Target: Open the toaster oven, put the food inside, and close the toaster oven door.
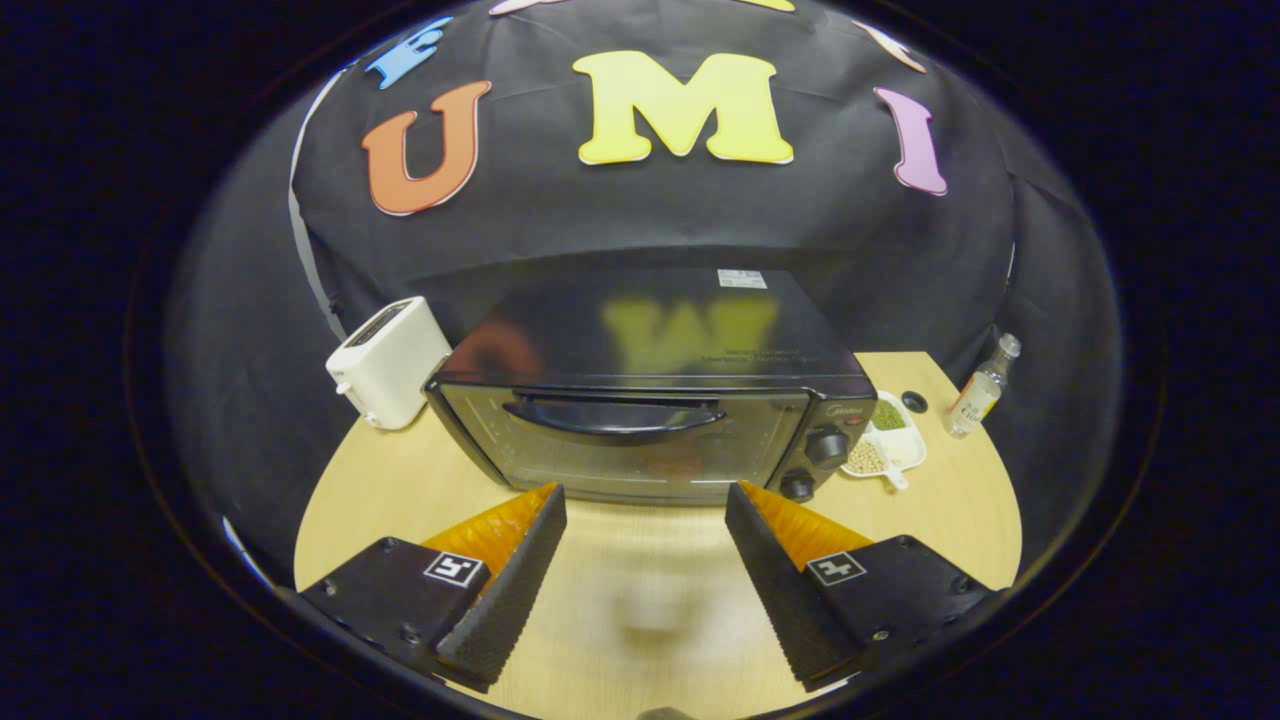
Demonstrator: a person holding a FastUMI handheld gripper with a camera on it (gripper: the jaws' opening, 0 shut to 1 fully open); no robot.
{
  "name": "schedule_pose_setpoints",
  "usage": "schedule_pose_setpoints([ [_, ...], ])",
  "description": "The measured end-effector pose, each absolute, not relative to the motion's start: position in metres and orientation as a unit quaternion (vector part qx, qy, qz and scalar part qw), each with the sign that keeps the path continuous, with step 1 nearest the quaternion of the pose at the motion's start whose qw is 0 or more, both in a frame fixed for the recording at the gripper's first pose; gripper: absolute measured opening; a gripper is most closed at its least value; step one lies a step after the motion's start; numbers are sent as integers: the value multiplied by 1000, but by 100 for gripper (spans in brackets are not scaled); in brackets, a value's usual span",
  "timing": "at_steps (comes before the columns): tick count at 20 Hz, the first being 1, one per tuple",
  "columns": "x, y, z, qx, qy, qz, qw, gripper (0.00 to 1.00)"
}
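— What did the gripper view show of the thing you were after?

— You had the black, box-shaped toaster oven [650,390] standing on the pale wooden table [390,490], just beyond your fingertips. Its glass door [620,445] was shut, with a long curved black handle [612,415] running across the upper part of it. Two round black knobs [826,447] sat one above the other on the panel to the right of the door. The glossy top carried a blurred reflection of the wall behind it.

— And your gripper?

— Your gripper [645,495] had its two black ribbed fingers [505,590] spread wide apart, with nothing between them but bare tabletop. The tips pointed at the lower edge of the oven door and stood a little short of it, not touching.

— How much room did you have around it?

— A bare strip of table lay between your fingers and the oven's front. On the left, a white plastic toaster [388,362] stood close to the oven's rear corner, near the table's edge. On the right, a white divided dish of green and pale beans [885,445] lay just beside the oven's knob side, a small black round thing [914,402] lay behind it, and a small clear bottle [982,388] stood further out toward the table's far right edge.
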State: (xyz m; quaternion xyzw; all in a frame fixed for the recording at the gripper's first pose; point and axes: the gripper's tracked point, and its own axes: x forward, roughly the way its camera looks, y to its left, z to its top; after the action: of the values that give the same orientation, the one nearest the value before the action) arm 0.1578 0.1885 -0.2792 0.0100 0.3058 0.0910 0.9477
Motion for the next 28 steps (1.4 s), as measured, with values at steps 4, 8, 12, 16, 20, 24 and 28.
schedule_pose_setpoints([
  [4,148,173,-278,19,303,83,949,100],
  [8,136,140,-261,9,286,66,956,100],
  [12,117,84,-212,-17,245,42,968,100],
  [16,94,24,-142,-20,184,12,983,100],
  [20,66,-29,-66,-17,108,-1,994,100],
  [24,38,-68,-13,-14,50,6,999,100],
  [28,20,-96,12,-14,12,16,1000,100],
])
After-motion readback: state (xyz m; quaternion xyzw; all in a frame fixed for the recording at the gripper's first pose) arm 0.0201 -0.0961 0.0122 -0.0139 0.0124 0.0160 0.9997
